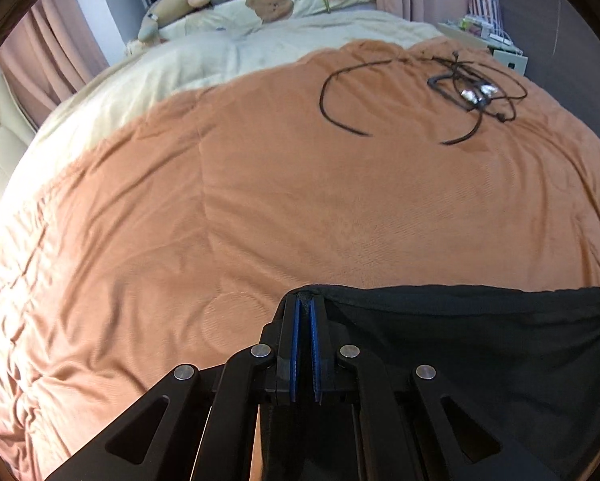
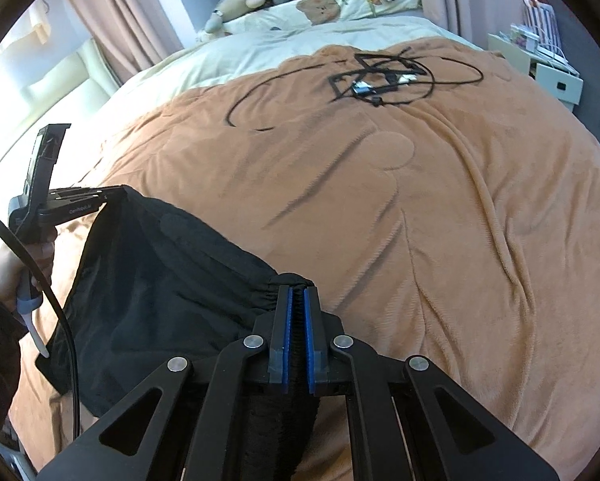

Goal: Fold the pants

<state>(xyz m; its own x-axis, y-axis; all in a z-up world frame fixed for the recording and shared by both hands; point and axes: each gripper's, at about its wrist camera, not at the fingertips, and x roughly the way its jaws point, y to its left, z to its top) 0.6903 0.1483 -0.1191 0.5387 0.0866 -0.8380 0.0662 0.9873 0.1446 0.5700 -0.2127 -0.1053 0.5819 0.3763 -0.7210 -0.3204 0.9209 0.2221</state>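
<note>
1. Left gripper (image 1: 303, 300), bottom centre of its view, is clamped on a corner of the black pants (image 1: 480, 344).
2. Right gripper (image 2: 297, 292) pinches the gathered waistband.
3. Pants hang stretched between them, over the orange blanket (image 2: 380, 208), lower left in the right view.

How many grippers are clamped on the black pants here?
2. The left gripper pinches one end of the black pants waistband; the right gripper pinches the gathered other end, with the waistband stretched between them above the brown blanket.
</note>
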